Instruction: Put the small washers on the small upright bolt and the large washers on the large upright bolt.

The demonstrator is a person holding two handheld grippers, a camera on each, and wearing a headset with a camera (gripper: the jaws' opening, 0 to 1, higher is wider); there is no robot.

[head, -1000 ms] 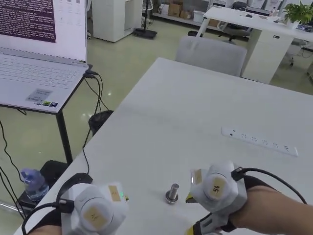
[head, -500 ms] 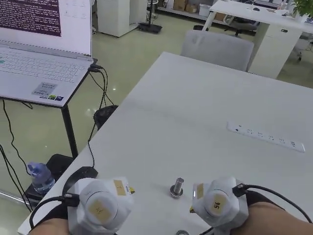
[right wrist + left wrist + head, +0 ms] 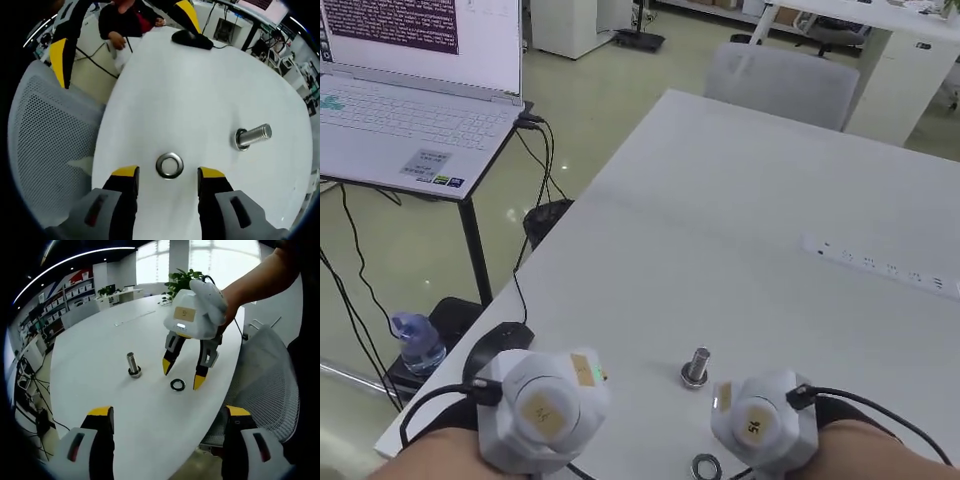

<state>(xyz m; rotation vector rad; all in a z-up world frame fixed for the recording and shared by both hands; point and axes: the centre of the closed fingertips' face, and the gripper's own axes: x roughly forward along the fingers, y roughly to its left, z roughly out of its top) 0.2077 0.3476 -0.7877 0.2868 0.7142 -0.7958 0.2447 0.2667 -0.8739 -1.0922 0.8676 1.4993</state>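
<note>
Item 1, bolt [image 3: 696, 367]: stands upright on the white table [image 3: 740, 200], near its front edge. The long axis is vertical, with the wide end down on the surface and the threaded shank pointing straight up. Bright silver metal; a collar ring shows at the base. Nothing sits on the shank.

Item 2, washer [image 3: 169, 165]: lies flat on the table, hole facing up, near the bolt and apart from it, closer to the table edge. A plain silver ring, round, with a clean bore.

Item 3, right gripper [image 3: 182, 376]: pointed down at the table, its yellow-tipped jaws spread, one tip on either side of the washer. In the right gripper view a gap shows between each tip and the ring; no contact seen.

Item 4, left gripper [image 3: 167, 415]: held level over the table edge, jaws wide apart with nothing between them, facing the bolt and the right gripper.

Surroundings: a power strip [image 3: 880, 268] lies farther back on the table, and an open laptop [image 3: 415, 110] stands on a separate stand to the left.
</note>
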